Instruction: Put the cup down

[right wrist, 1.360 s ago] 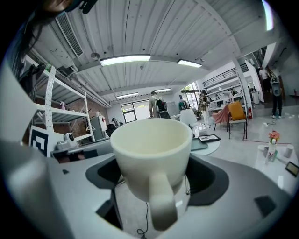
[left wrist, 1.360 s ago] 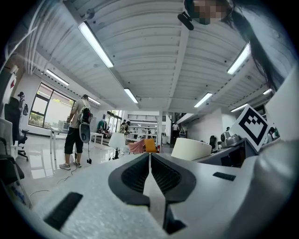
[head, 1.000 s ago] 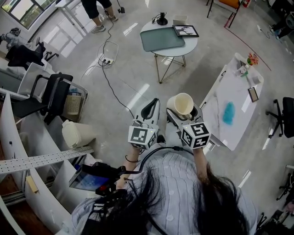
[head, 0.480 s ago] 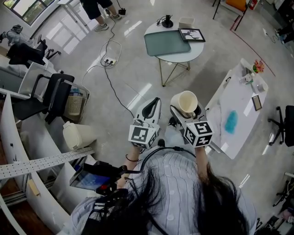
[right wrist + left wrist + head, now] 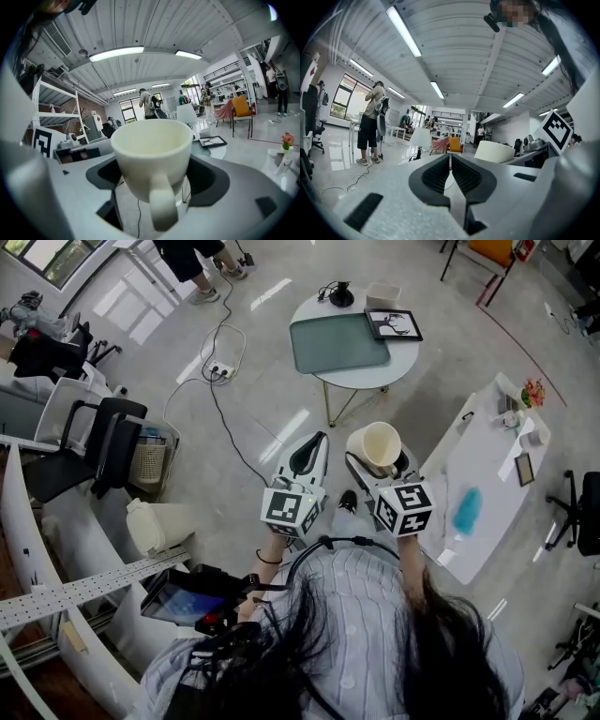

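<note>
- Aloft and not yet set down: cream cup (image 5: 381,442) clamped in the right hand-held gripper (image 5: 378,465), one jaw on each side of the bowl, handle turned back toward the person.
- Held upright, seemingly empty, above open floor (image 5: 281,399), in the gap between a round counter (image 5: 361,379) ahead and a white counter (image 5: 487,456) to the right. Touching neither.
- Just beside it, the left hand-held gripper (image 5: 307,454), jaws pressed together with nothing between them. No apparent part in the job at this point.
- Done, to judge by the scene: pick-up and lift.
- Left to do, and that means the whole of the placing: reach a surface, lower the cup onto its base, part the jaws, draw back.
- Likeliest landing spots, as a guess only: the white counter, nearer the right side, with plenty of bare top around a blue patch (image 5: 466,510). Otherwise the round counter, largely taken up by a green mat (image 5: 339,341) and a frame (image 5: 394,324).
- Worth minding on release: base flat on the surface before the jaws part, and handle clear of both jaws, so as not to tip or drag the cup on the way out.
</note>
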`<state>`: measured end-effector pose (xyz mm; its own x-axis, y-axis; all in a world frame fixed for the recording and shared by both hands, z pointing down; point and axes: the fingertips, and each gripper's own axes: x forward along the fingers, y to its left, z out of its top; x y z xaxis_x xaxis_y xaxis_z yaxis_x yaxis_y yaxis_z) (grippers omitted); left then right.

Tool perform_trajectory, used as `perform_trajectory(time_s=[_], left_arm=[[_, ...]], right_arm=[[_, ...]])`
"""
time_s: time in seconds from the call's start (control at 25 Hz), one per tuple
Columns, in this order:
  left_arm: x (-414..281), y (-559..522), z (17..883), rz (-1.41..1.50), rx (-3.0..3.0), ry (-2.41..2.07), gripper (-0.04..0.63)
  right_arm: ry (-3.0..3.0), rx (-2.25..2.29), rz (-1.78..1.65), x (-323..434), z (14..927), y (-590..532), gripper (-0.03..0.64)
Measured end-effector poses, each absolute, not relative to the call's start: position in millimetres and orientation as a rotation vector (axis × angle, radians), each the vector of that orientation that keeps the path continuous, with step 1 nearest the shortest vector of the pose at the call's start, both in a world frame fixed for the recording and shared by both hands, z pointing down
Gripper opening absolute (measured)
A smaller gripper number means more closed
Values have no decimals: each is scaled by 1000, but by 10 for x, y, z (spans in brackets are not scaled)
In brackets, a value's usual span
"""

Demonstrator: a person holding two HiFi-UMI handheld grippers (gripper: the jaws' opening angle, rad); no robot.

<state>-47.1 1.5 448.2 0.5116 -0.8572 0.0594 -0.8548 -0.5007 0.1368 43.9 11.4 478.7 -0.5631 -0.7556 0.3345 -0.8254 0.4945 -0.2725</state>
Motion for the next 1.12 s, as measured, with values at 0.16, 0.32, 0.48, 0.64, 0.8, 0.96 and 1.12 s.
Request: perform_trajectory(time_s=[0.16,0.32,0.48,0.64,0.8,0.96,1.12], left_arm=[[-377,-285,4471,-23,2601,-1491,18],[-287,-566,4487,-20,2591,-1508,18],[-207,-784,4489,-53,2562,-1521,18],[-103,-911,4506,-35,2566,-1506,18],[-69,-1002,4488,-21,2571,-1519,18],[-42,-1090,4487,-16,2570,-1518,18],[-22,-1217,4565,7,2586,-1485,18]], right_arm=[[-2563,1371,613,549,4801,-195,391],[-2571,1374,617,685,4808,-488,391],[-2573,1366,618,784,4836,-698,391],[-2573,1360,636,849,4870,-840,391],[-2574,1349,654,874,4903,-912,391],[-2572,1341,665,892,4931,-998,391],[-2564,1345,674,886,4976,-1110,391]])
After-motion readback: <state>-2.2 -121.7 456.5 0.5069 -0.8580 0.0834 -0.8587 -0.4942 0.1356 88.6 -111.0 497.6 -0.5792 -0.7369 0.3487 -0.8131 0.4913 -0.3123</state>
